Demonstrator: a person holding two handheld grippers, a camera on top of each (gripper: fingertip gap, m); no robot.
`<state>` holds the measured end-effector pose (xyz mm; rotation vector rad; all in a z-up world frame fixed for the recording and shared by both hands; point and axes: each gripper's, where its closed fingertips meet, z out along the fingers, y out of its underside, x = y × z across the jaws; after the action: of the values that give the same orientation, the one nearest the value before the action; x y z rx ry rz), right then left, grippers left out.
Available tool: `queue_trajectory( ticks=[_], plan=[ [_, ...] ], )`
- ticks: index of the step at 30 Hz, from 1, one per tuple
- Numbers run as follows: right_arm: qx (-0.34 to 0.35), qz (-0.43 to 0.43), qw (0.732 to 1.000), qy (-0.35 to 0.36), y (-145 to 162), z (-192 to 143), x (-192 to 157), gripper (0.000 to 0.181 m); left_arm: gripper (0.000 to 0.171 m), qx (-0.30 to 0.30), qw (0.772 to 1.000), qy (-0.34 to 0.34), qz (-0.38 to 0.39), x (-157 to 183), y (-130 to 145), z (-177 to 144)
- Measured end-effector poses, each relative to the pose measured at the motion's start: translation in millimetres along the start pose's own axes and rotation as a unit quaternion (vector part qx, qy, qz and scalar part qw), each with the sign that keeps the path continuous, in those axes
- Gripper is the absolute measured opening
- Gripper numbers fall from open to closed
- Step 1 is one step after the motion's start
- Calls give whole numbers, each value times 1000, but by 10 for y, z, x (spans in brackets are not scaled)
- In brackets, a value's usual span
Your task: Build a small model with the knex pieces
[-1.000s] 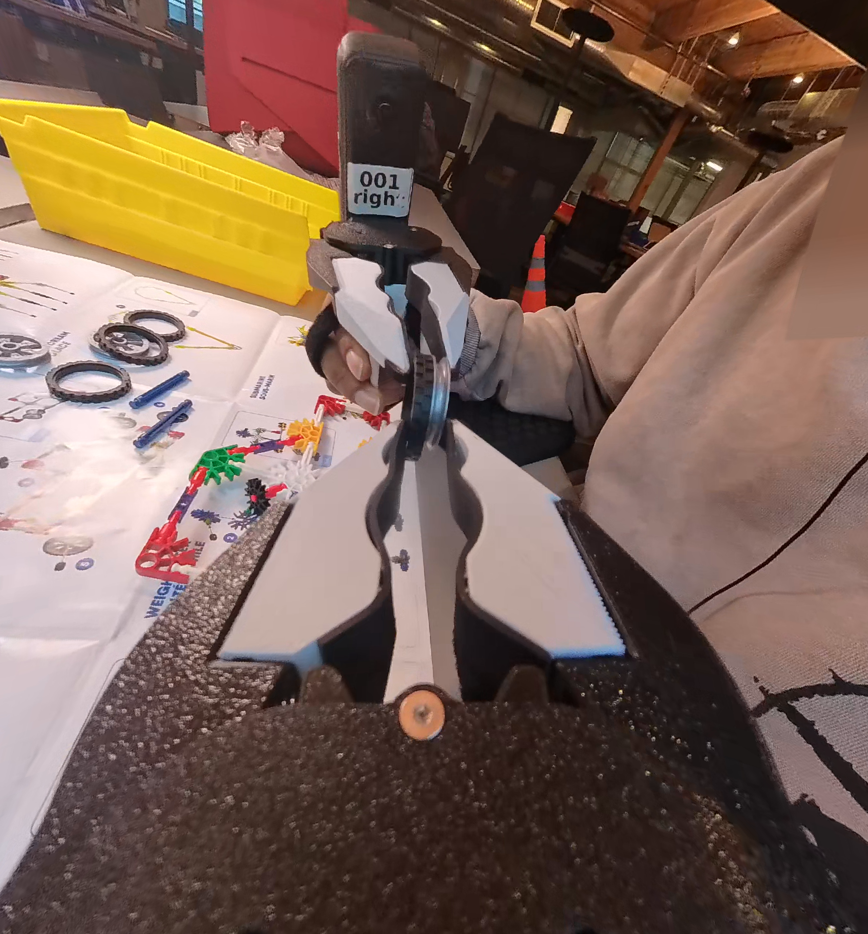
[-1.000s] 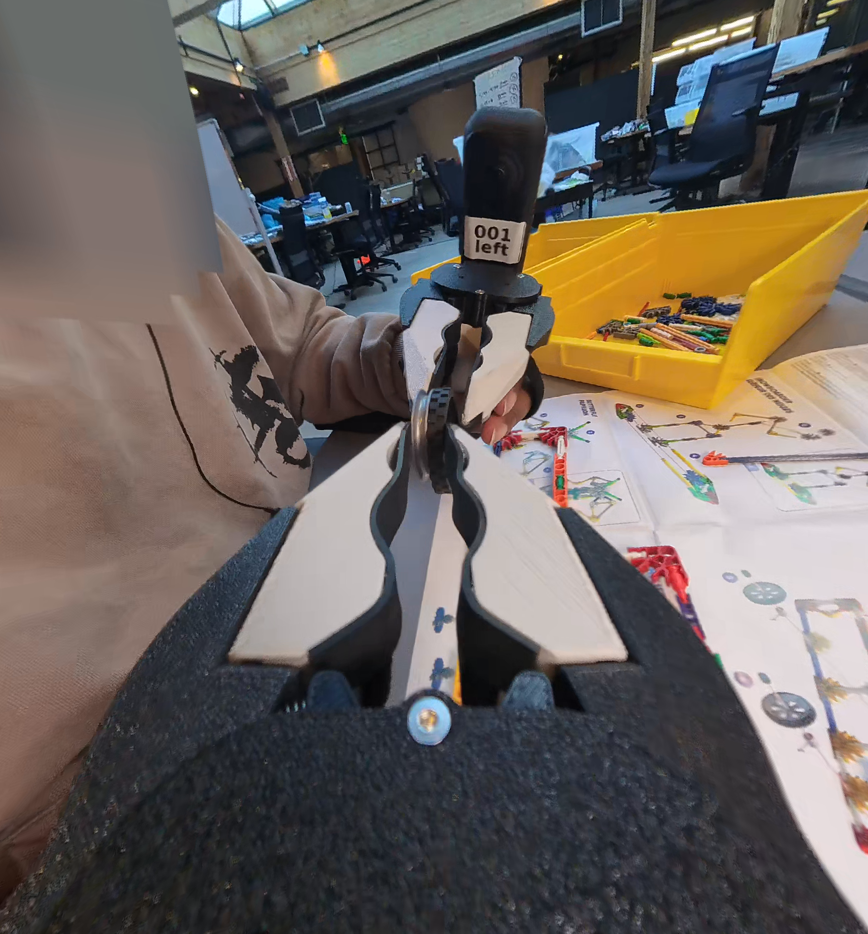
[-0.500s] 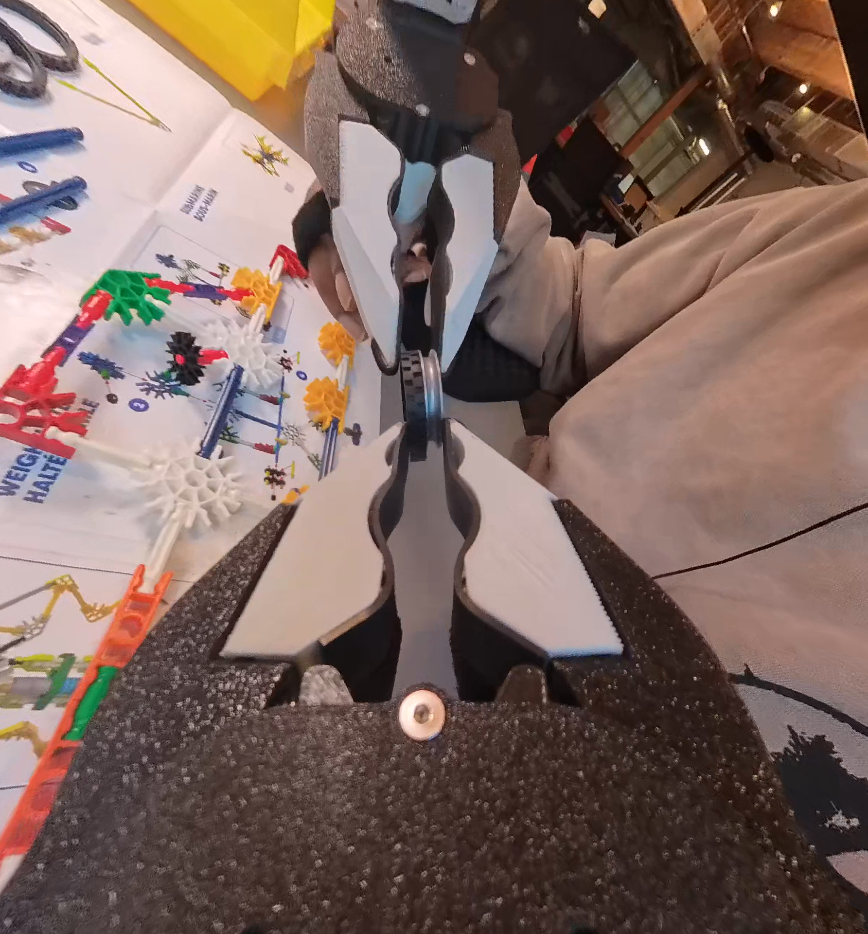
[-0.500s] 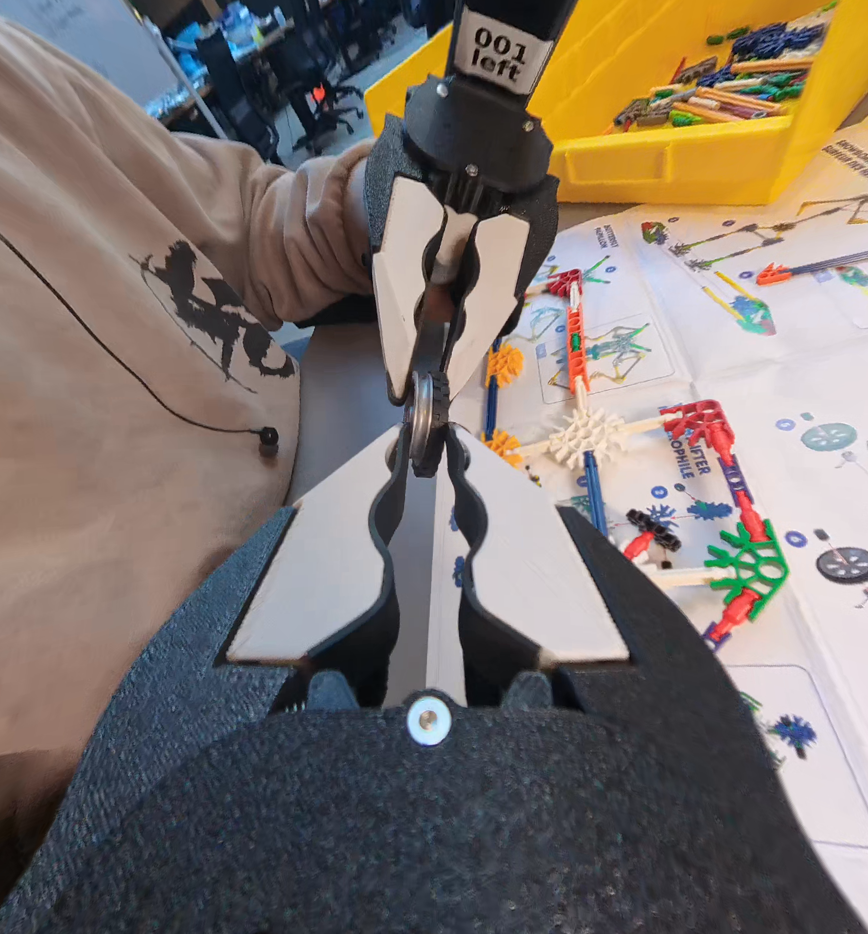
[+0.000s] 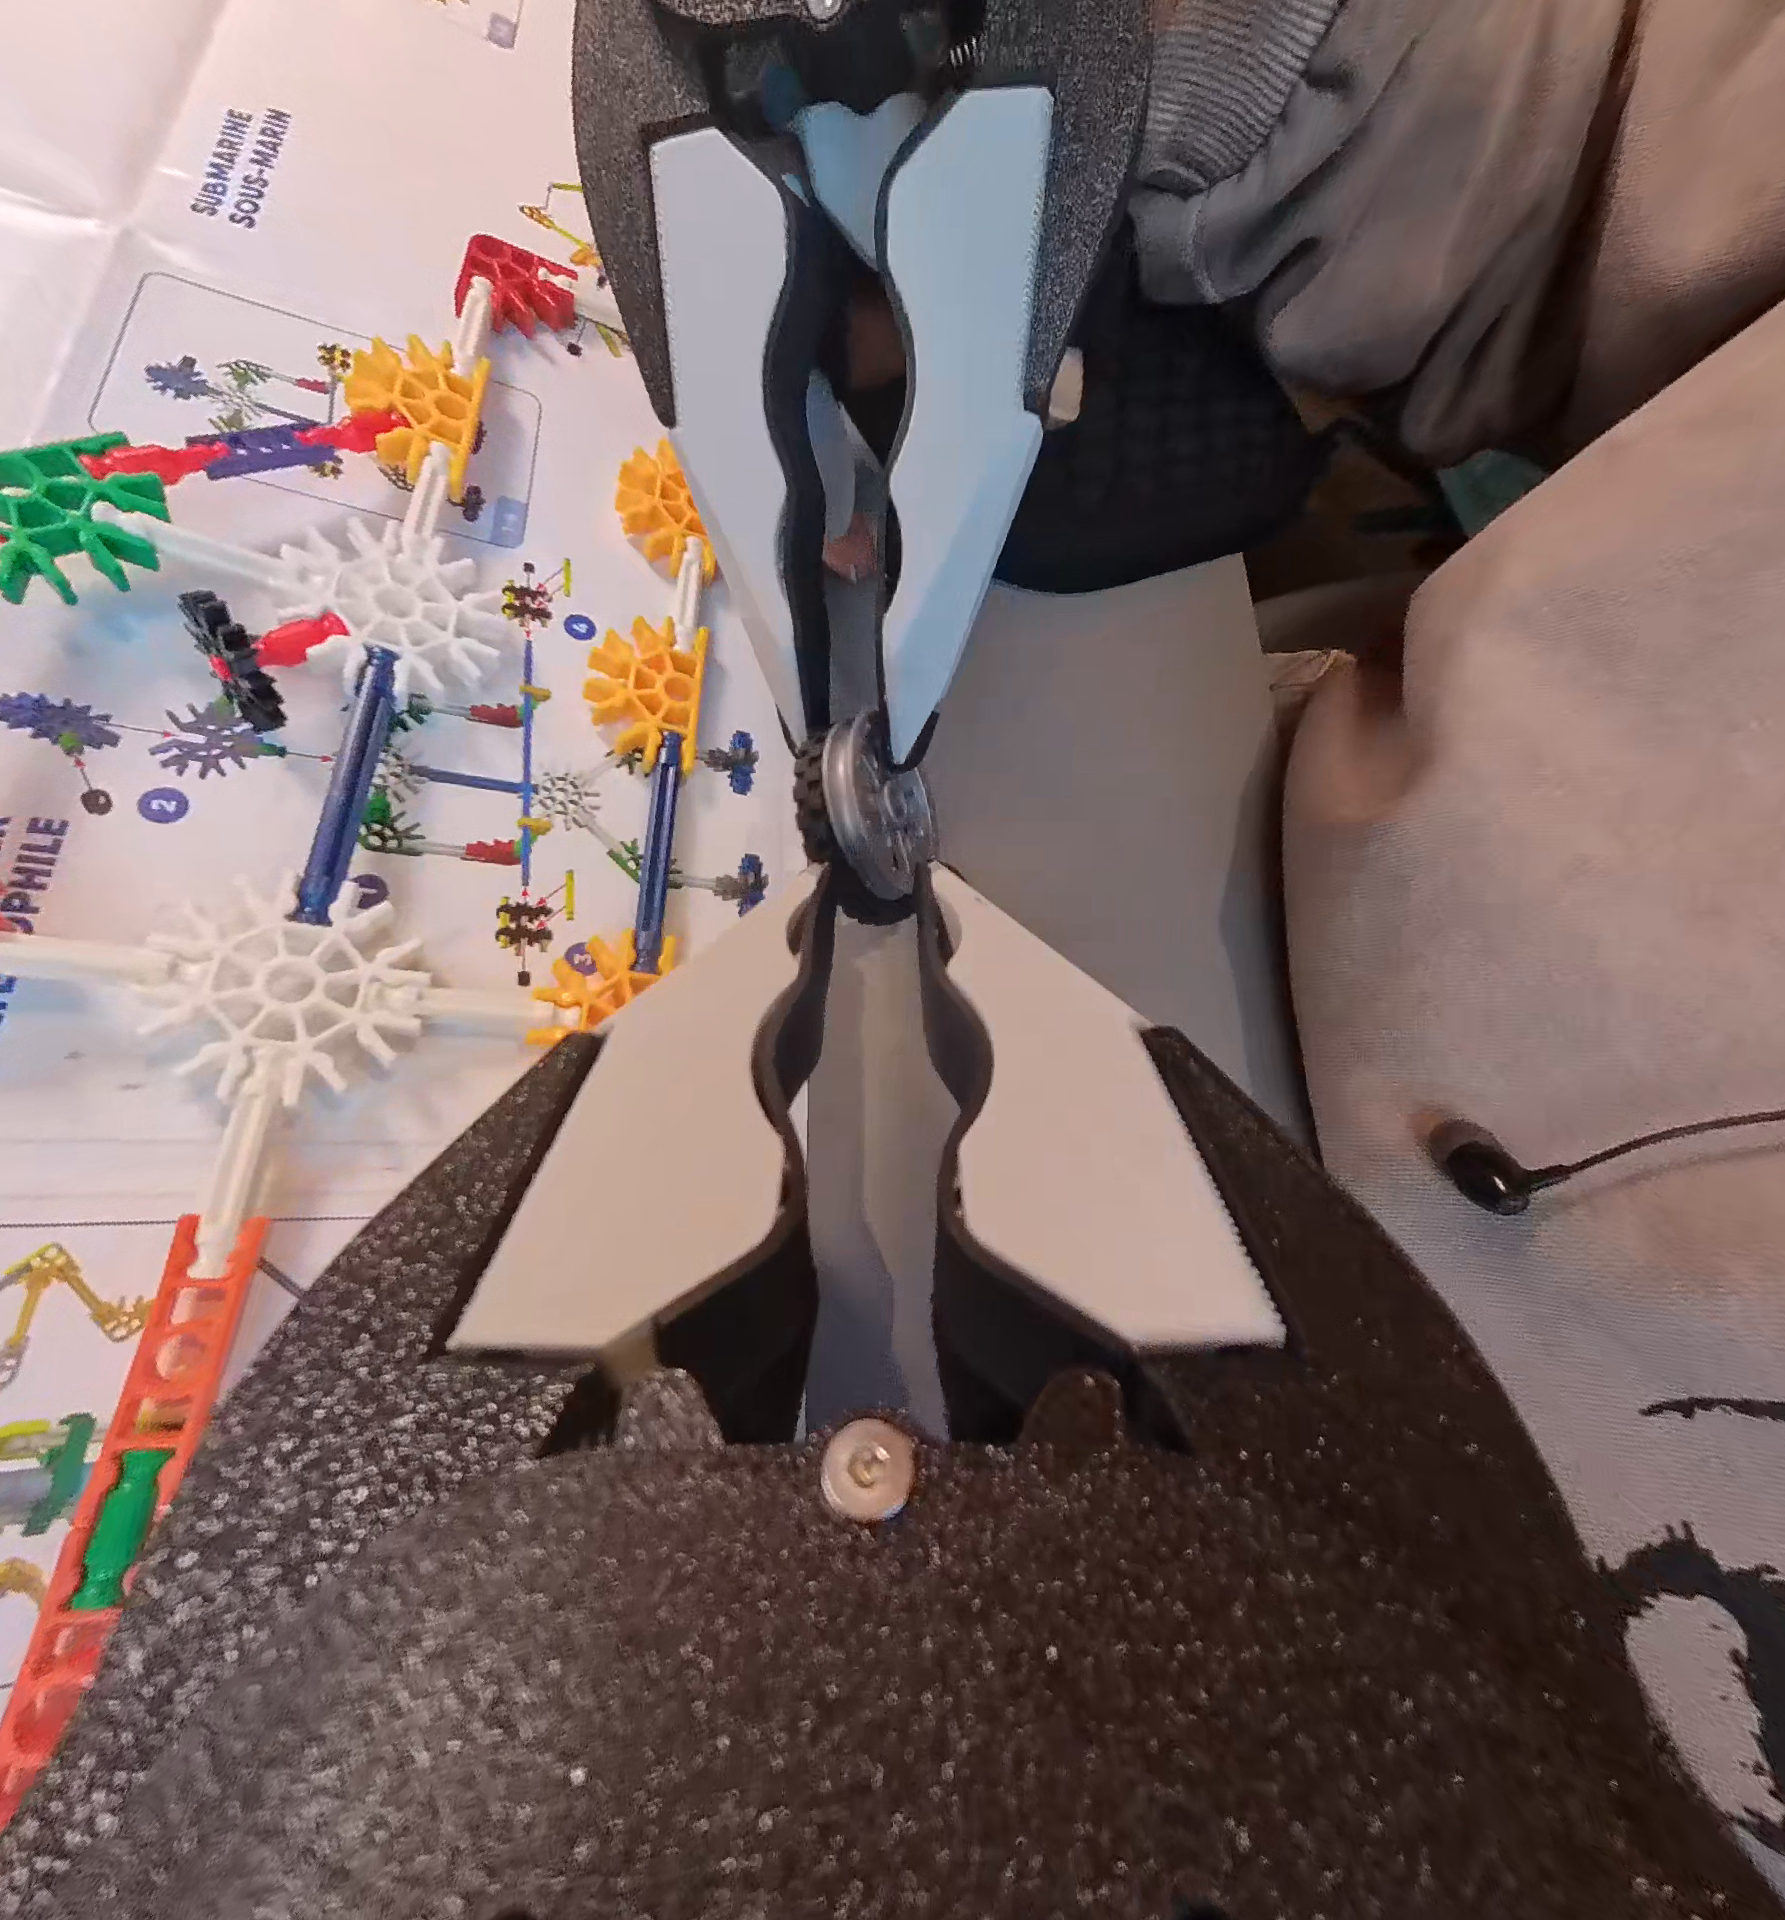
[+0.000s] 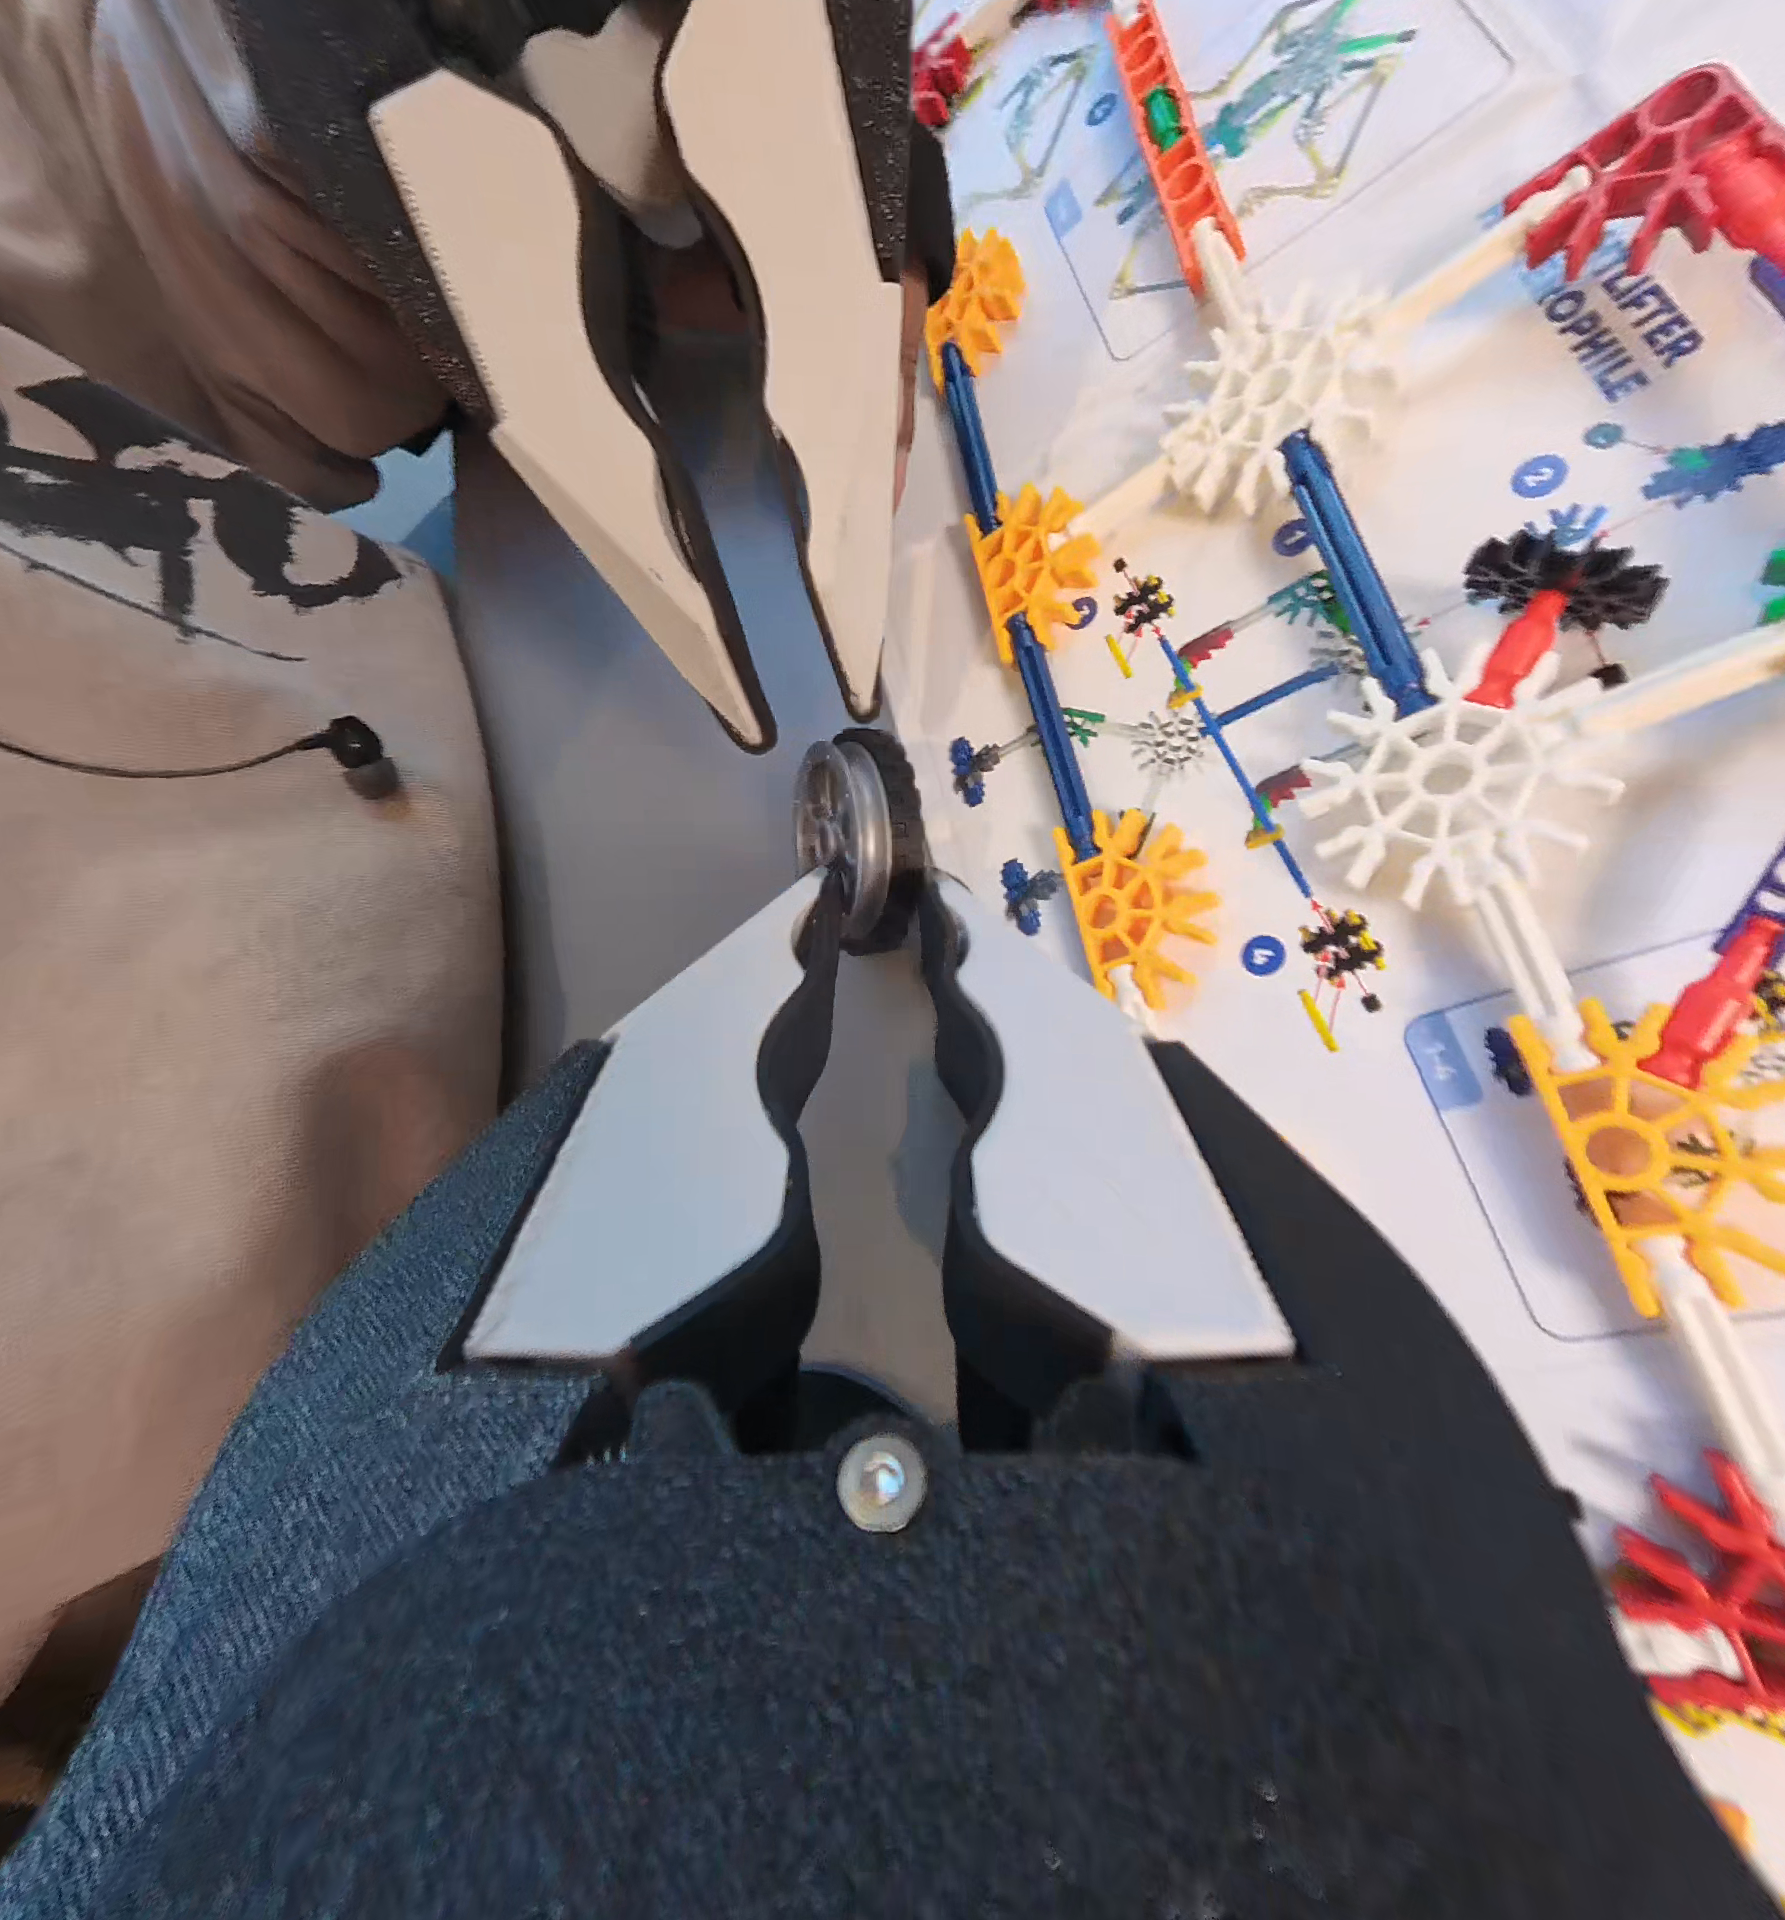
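A small wheel (image 5: 872,821), a grey hub with a black tyre, hangs above the table edge between both grippers. My left gripper (image 5: 870,899) is shut on its near side. My right gripper (image 5: 857,743) points at it from the opposite side, with its tips on the wheel's far edge. In the right wrist view my right gripper (image 6: 867,920) is shut on the wheel (image 6: 846,831). There the left gripper (image 6: 807,722) has its tips slightly apart at the wheel's upper edge.
A rod-and-connector toy model lies on a printed instruction sheet (image 5: 244,125), with white connectors (image 5: 285,982), yellow connectors (image 5: 644,686), blue rods (image 5: 348,779) and an orange piece (image 5: 161,1403). A person's beige sweatshirt (image 5: 1594,935) is close on the other side, beyond the grey table edge (image 5: 1096,779). The tips of both grippers are at nearly the same place. Between my left fingertips and the orange piece (image 5: 161,1403) there is roughly 12 cm. Seen from the right wrist view (image 6: 1189,159) as well.
Both grippers have tipped down toward the table with the wheel still between them. The yellow bin and the room behind have left the view, and the toy model looks closer.
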<state>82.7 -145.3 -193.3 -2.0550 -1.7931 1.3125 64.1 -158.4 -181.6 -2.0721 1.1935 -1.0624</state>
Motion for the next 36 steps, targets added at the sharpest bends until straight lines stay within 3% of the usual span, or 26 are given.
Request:
queue_trajectory(
  ticks=[3, 8, 13, 24, 36],
  plan=[
    [-14, -12, 998, 63, 26, 5, 119, 15, 14, -20, 999, -32, 22, -48, 50, 40],
    [-31, -91, 985, 145, 12, -62, 135, 32, 16, -43, 995, -66, 54, -97, 105, 12],
    [-29, -158, 975, 153, -84, -20, -38, 42, 19, -58, 992, -73, 81, -94, 155, 15],
    [-152, -244, 941, 181, 15, 105, 0, 37, 18, -69, 987, -91, 108, -124, 209, 114],
    [-223, -174, 948, 147, -10, 152, 21, 39, 18, -59, 992, -72, 91, -104, 208, 111]
  ],
)
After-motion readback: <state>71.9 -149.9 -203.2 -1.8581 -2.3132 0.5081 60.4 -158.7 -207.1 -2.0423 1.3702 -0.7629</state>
